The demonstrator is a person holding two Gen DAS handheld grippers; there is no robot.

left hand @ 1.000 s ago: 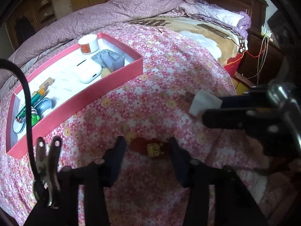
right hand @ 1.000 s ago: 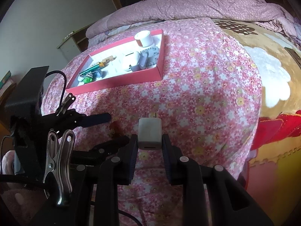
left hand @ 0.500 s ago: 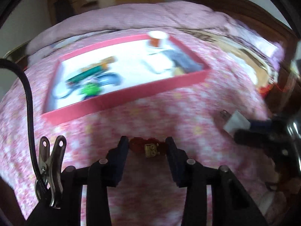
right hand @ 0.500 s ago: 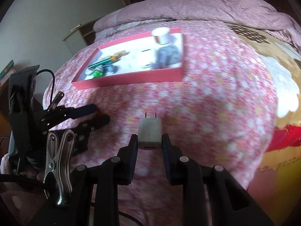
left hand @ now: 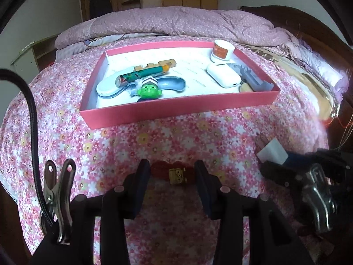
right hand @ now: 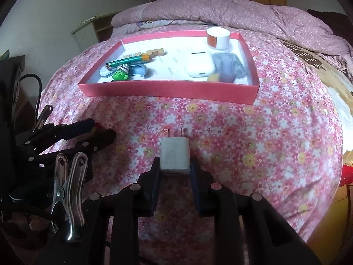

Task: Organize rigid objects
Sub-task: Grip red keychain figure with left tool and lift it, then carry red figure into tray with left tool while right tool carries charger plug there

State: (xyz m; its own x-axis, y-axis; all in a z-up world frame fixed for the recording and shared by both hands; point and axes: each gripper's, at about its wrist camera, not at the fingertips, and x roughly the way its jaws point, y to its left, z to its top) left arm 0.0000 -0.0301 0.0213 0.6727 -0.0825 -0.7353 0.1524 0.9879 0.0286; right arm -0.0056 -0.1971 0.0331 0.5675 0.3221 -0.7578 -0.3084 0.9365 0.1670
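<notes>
Grippers both loaded over the floral bedspread (right hand: 253,132): the left hand-held gripper (left hand: 173,174) clamps a red keychain charm (left hand: 174,173) between its pads, and the right hand-held gripper (right hand: 175,172) pinches a white wall charger (right hand: 175,154), prongs forward. Ahead on the bed sits the pink tray (right hand: 167,90), holding a green toy head (right hand: 120,75) and a white earbud case (right hand: 199,66).

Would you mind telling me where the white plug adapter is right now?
The white plug adapter is clamped in the right gripper, prongs forward, above the floral bedspread short of the red tray.
</notes>
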